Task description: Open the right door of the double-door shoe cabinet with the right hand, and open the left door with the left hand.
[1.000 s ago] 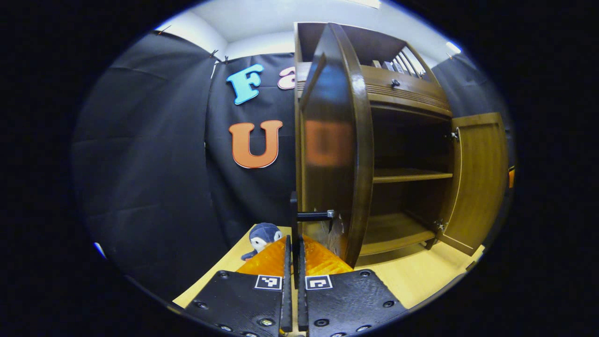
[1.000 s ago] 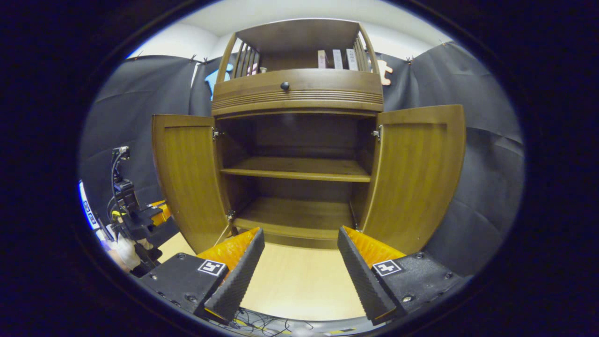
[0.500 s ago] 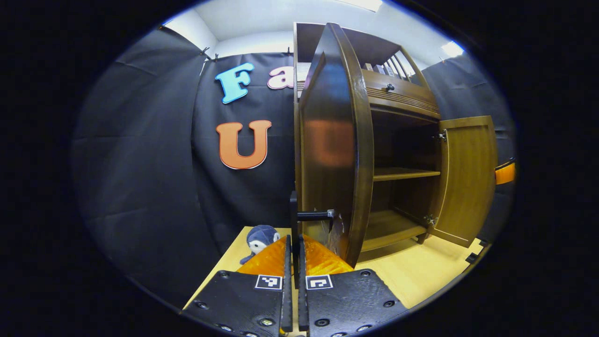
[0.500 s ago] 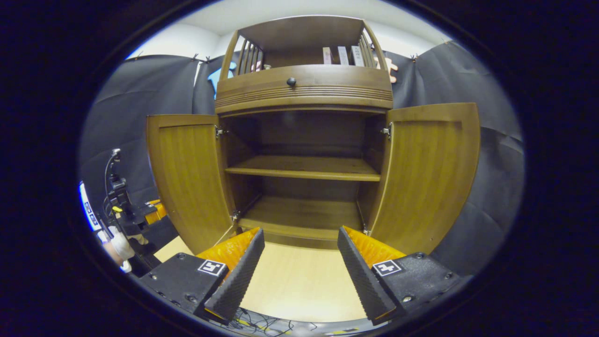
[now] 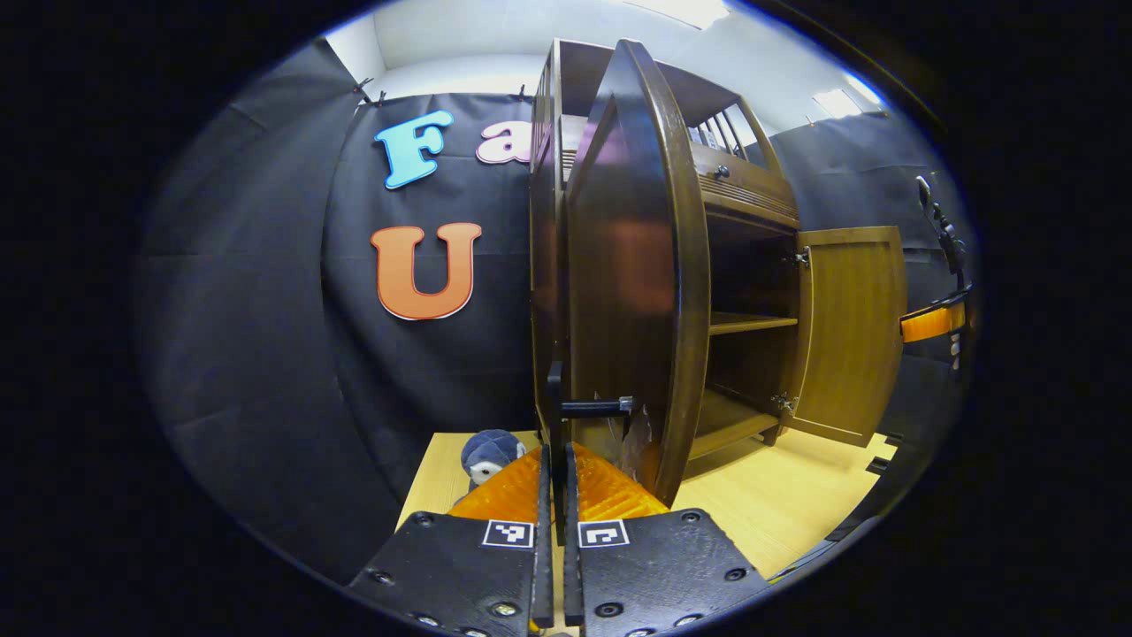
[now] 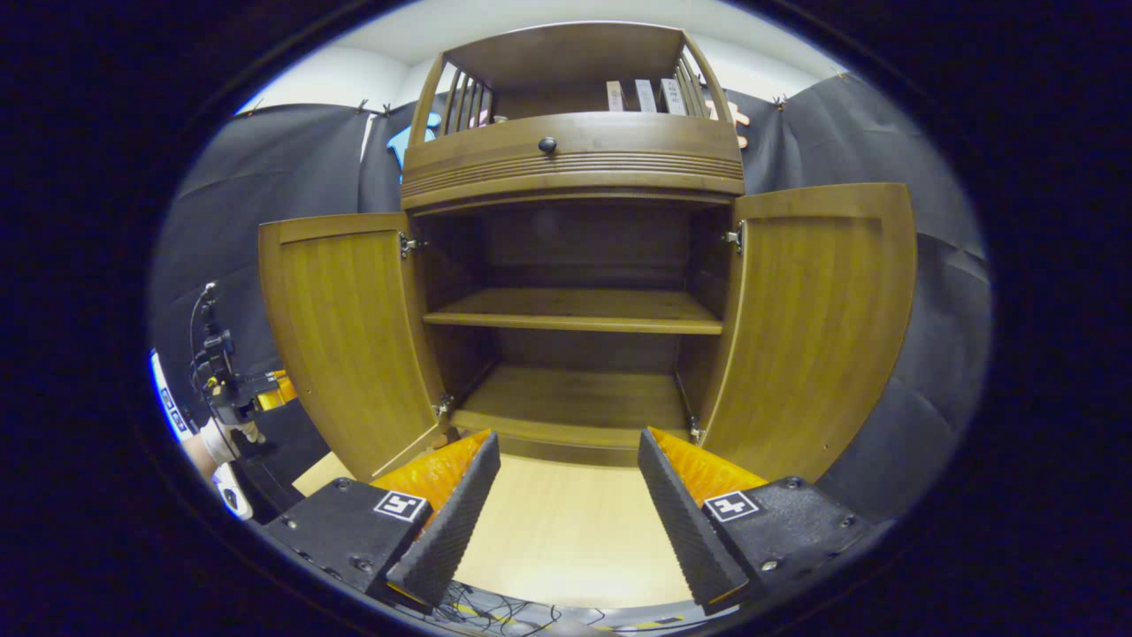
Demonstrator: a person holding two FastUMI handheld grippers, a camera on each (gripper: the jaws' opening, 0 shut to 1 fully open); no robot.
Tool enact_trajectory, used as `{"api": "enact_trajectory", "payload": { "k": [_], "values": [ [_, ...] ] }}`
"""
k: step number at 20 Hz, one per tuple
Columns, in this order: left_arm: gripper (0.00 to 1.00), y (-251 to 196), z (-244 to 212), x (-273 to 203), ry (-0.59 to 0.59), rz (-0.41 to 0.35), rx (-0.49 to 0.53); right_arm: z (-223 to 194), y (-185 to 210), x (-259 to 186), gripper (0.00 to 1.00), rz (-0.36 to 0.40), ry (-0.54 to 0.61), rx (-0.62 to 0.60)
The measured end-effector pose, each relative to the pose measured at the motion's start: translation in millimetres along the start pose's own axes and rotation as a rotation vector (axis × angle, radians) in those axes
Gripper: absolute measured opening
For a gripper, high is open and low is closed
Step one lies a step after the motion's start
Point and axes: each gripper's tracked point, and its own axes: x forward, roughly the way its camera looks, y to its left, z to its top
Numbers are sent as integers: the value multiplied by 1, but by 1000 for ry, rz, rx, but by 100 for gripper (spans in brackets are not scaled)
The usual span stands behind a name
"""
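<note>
The brown wooden shoe cabinet [image 6: 575, 164] faces me in the right gripper view with both doors swung open: the left door [image 6: 345, 336] and the right door [image 6: 822, 318]. Its two shelves are bare. My right gripper [image 6: 566, 440] hangs open in front of the cabinet, above the floor, holding nothing. In the left gripper view the left door [image 5: 628, 292] stands edge-on, and my left gripper [image 5: 554, 456] is shut on its dark bar handle [image 5: 555, 398]. The right door [image 5: 849, 327] shows beyond. A hand [image 6: 208, 442] holds the left gripper [image 6: 234, 394] at the far left.
A small plush penguin [image 5: 489, 453] lies on the light wooden floor [image 6: 566, 540] beside the cabinet's left side. Black cloth walls close in all around. A drawer with a round knob [image 6: 548, 144] sits above the doors. Cables [image 6: 495, 610] lie near the floor's front edge.
The left door has swung farther outward with my left gripper holding its handle. The right gripper has stayed open and risen slightly in front of the cabinet.
</note>
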Motion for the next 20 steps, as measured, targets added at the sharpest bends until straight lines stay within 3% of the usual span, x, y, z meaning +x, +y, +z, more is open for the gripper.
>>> {"api": "enact_trajectory", "payload": {
  "k": [4,6,7,8,9,13,14,20],
  "values": [
    [5,2,-7,9,29,-85,-31,-1,2,1,100,1,11,-12],
    [15,11,-5,8,51,-84,-30,-1,3,1,99,0,13,-16],
    [30,17,2,6,38,-78,-25,0,4,2,99,0,12,-17],
    [28,20,7,1,26,-69,-23,0,4,2,99,2,13,-17],
    [38,24,12,-5,18,-59,-29,1,3,3,99,4,11,-15],
    [78,39,25,-31,8,70,-22,7,2,6,99,14,-5,-3],
    [95,42,30,-42,17,117,-15,9,1,7,99,16,-11,-2],
    [95,41,86,-92,-27,402,20,21,-15,13,99,13,-43,4]
  ]
}}
